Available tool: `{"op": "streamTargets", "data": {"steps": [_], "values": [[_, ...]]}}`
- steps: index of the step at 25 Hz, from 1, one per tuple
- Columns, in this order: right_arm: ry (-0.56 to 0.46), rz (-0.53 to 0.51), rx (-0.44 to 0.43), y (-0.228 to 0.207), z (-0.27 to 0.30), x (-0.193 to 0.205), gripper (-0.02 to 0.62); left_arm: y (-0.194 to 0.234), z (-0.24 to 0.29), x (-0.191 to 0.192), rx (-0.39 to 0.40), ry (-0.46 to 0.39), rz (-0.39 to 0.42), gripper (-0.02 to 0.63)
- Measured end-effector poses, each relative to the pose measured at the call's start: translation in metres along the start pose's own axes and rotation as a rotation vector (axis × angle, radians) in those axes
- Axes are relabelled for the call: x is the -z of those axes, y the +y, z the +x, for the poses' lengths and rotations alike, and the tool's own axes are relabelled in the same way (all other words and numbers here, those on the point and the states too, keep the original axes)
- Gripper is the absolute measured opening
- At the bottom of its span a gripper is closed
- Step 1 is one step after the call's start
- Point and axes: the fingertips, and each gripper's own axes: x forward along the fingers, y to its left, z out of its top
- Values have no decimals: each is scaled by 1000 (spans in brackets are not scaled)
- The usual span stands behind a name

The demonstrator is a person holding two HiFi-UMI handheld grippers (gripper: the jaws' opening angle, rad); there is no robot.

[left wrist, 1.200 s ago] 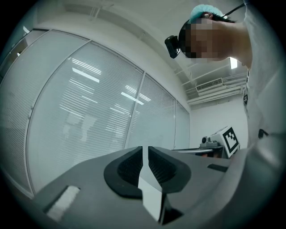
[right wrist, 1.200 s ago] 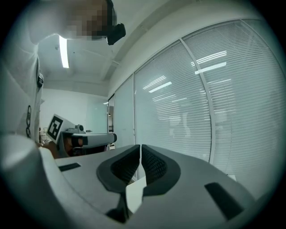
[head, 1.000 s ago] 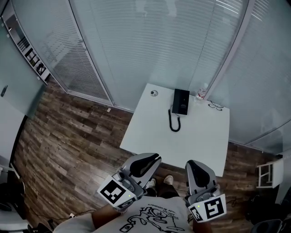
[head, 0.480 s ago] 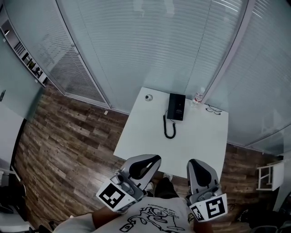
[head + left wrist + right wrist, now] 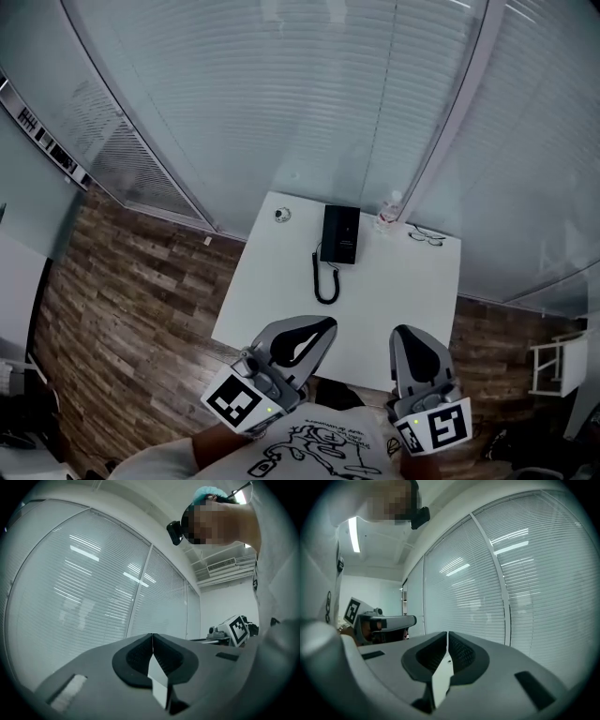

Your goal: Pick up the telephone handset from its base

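Telephone handset (image 5: 330, 234) well beyond left gripper (image 5: 319, 330)

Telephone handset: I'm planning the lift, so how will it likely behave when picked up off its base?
The handset looks like a rigid black moulded piece, so probably stiff and light. Its cord loops loosely on the table, so it will likely trail and tug. That tug may shift the base.

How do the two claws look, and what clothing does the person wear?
Both the left claw and right claw are smooth grey tapered shells with black ribbed inner pads. Each carries a white cube bearing black square markers. The person wears a white shirt with a black line drawing.
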Motion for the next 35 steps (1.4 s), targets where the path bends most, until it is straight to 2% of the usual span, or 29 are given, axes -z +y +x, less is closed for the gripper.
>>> {"op": "streamTargets", "data": {"steps": [5,14,22,35], "values": [[-3,12,2,-43,11,0,11,7,45,9,-2,16,-6,6],[0,31,-16,-80,17,0,11,6,85,13,-10,13,-33,6],[8,30,-54,-75,42,-2,11,25,85,10,-32,19,-29,6],[7,-6,-50,-52,90,-10,11,83,75,-3,-33,22,5,8]]}}
